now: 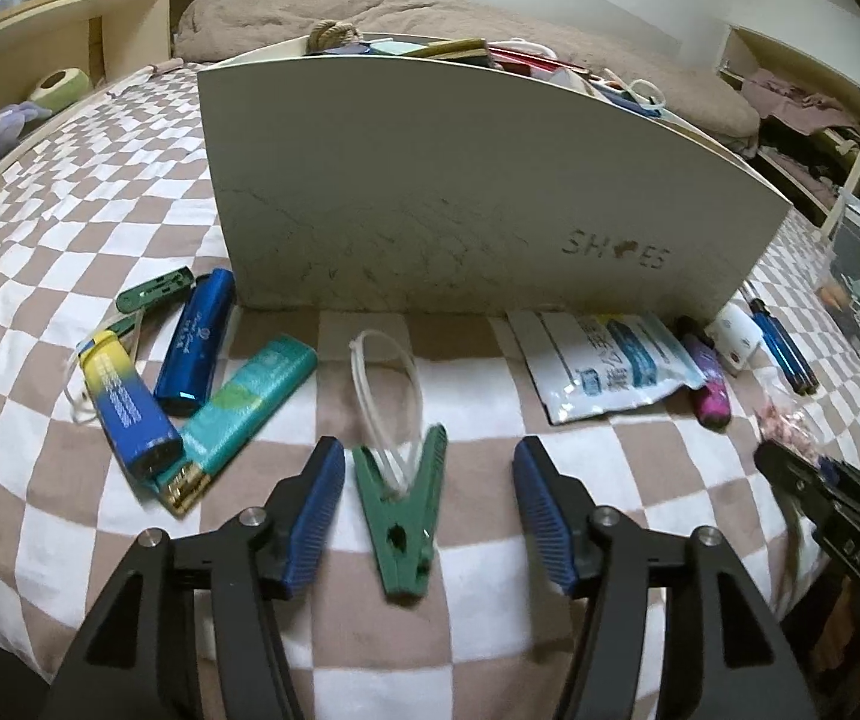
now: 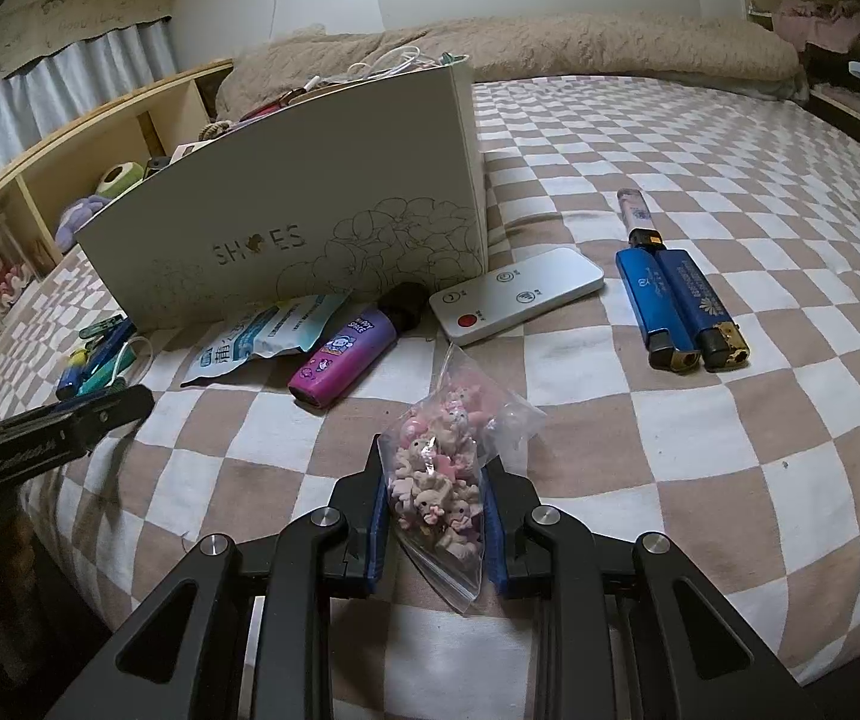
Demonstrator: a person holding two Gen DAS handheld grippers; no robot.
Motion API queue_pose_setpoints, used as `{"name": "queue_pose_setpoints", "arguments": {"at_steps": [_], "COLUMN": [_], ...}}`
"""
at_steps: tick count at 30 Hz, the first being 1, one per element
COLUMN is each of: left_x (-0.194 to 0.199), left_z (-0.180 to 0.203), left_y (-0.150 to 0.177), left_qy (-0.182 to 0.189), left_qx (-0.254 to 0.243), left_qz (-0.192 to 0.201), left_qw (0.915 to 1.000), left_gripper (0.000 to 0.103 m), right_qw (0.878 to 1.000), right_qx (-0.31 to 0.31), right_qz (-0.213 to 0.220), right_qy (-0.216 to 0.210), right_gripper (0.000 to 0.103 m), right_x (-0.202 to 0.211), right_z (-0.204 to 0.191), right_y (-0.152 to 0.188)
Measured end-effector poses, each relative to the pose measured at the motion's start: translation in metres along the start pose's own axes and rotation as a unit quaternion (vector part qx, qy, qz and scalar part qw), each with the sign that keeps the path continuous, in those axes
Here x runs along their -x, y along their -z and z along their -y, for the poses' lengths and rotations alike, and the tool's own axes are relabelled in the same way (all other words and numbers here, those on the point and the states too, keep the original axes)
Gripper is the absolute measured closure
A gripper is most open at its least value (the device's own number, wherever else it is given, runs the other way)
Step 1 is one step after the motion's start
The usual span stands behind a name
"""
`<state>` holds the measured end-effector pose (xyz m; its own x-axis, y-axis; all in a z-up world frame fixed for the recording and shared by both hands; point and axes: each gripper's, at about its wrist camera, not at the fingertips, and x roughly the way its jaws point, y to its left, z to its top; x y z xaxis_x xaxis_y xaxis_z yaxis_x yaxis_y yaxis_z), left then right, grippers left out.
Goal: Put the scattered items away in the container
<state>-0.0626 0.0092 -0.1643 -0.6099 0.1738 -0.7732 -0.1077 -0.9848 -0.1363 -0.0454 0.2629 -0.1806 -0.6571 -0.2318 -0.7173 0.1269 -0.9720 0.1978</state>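
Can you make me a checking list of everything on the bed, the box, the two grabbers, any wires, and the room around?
Surface: checkered bedspread, brown and white.
Job's things: white shoe box, already holding items; green clothespin with a white loop, lighters, white packet, purple lighter, remote, two blue lighters.
Clutter: nothing seen.
Grippers: left gripper open around the clothespin, pads apart from it; right gripper shut on bag of pink charms.
Cables: white cords in the box.
Surroundings: beige blanket, wooden shelves.
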Motion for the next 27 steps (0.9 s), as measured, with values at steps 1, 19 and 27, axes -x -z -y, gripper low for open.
{"name": "queue_pose_setpoints", "arguments": {"at_steps": [1, 19, 27], "left_x": [-0.001, 0.012, 0.028], "left_z": [-0.001, -0.022, -0.028], "left_y": [-0.001, 0.005, 0.009], "left_qy": [0.001, 0.023, 0.026], "left_qx": [0.003, 0.040, 0.047], "left_qz": [0.000, 0.004, 0.009], "left_qw": [1.0000, 0.9989, 0.9985], "left_gripper": [0.044, 0.072, 0.072], "right_qw": [1.000, 1.000, 0.999], "right_qx": [0.000, 0.005, -0.025], "right_qz": [0.000, 0.002, -0.007], "right_qy": [0.000, 0.010, -0.027], "right_gripper": [0.076, 0.076, 0.076], "right_x": [0.000, 0.004, 0.014], "right_z": [0.000, -0.003, -0.002], "right_y": [0.000, 0.000, 0.000]}}
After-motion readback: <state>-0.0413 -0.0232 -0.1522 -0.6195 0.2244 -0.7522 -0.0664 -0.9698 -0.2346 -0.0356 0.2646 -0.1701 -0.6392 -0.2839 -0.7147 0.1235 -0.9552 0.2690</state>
